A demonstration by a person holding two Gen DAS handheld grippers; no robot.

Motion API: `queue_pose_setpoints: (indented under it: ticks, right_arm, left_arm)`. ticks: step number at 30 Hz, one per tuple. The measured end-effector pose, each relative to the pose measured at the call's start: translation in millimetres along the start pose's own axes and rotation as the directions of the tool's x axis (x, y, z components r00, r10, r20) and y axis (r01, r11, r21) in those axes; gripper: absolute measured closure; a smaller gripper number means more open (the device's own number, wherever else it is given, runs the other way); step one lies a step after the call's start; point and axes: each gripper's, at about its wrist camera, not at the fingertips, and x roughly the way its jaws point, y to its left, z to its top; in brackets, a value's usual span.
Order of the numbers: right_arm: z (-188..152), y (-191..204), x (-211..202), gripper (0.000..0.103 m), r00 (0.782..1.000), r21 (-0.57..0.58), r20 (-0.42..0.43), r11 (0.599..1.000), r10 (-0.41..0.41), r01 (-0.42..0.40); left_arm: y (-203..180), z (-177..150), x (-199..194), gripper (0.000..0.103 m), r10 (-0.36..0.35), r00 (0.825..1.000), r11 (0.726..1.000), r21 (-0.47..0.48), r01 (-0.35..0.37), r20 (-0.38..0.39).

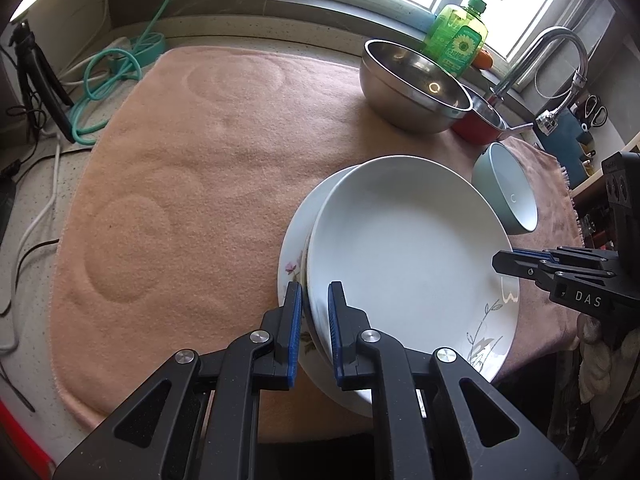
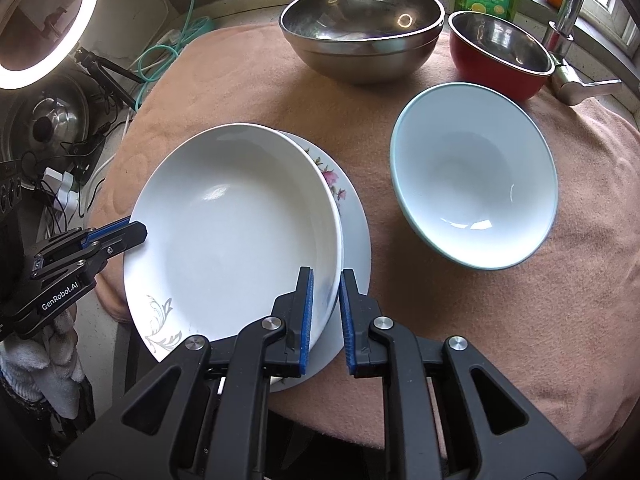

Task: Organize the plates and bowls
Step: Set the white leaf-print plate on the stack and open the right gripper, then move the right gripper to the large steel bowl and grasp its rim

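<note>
A deep white plate with a grey leaf print (image 1: 408, 256) (image 2: 236, 236) lies on a flat white plate with pink flowers (image 1: 294, 240) (image 2: 352, 224), on a pink mat. My left gripper (image 1: 314, 320) straddles the near rim of the stacked plates, its jaws a little apart with the rim between them. It shows at the left in the right wrist view (image 2: 132, 232). My right gripper (image 2: 326, 312) straddles the opposite rim the same way and shows at the right in the left wrist view (image 1: 506, 262). A pale blue-green bowl (image 2: 476, 176) (image 1: 508, 192) sits to the right.
A large steel bowl (image 2: 362, 32) (image 1: 416, 84) and a red pot with steel lining (image 2: 500, 52) (image 1: 478, 120) stand at the back of the pink mat (image 1: 180, 184). Behind them are a green soap bottle (image 1: 460, 36) and a faucet (image 1: 560, 64). Cables and a tripod (image 1: 36, 76) lie left.
</note>
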Motion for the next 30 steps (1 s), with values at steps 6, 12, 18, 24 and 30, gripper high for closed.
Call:
queue_pose_setpoints:
  ticks: [6, 12, 18, 24, 30]
  right_arm:
    - [-1.2, -3.2, -4.0, 0.089, 1.0, 0.013, 0.012, 1.0, 0.004, -0.004]
    - [0.7, -12.4, -12.2, 0.089, 0.999, 0.06, 0.034, 0.998, 0.021, -0.023]
    - [5.4, -13.5, -26.9, 0.088, 0.996, 0.08, 0.077, 0.995, 0.046, -0.053]
    - [24.1, -17.8, -56.0, 0.067, 0.982, 0.102, 0.186, 0.993, 0.031, -0.051]
    - [55.0, -34.3, -75.1, 0.067, 0.967, 0.172, 0.256, 0.985, -0.017, -0.029]
  left_arm:
    - [-0.1, 4.4, -5.2, 0.092, -0.002, 1.0, 1.0, 0.008, 0.002, 0.011]
    - [0.4, 15.5, -11.4, 0.09, -0.011, 1.0, 1.0, 0.017, 0.01, 0.027]
    - [-1.3, 32.2, -14.7, 0.09, -0.041, 0.998, 0.999, 0.035, 0.04, 0.041]
    - [0.5, 60.5, -16.0, 0.084, -0.08, 0.995, 0.995, 0.057, 0.077, 0.054]
    - [-2.8, 98.9, -10.8, 0.074, -0.107, 0.992, 0.989, 0.112, 0.099, 0.067]
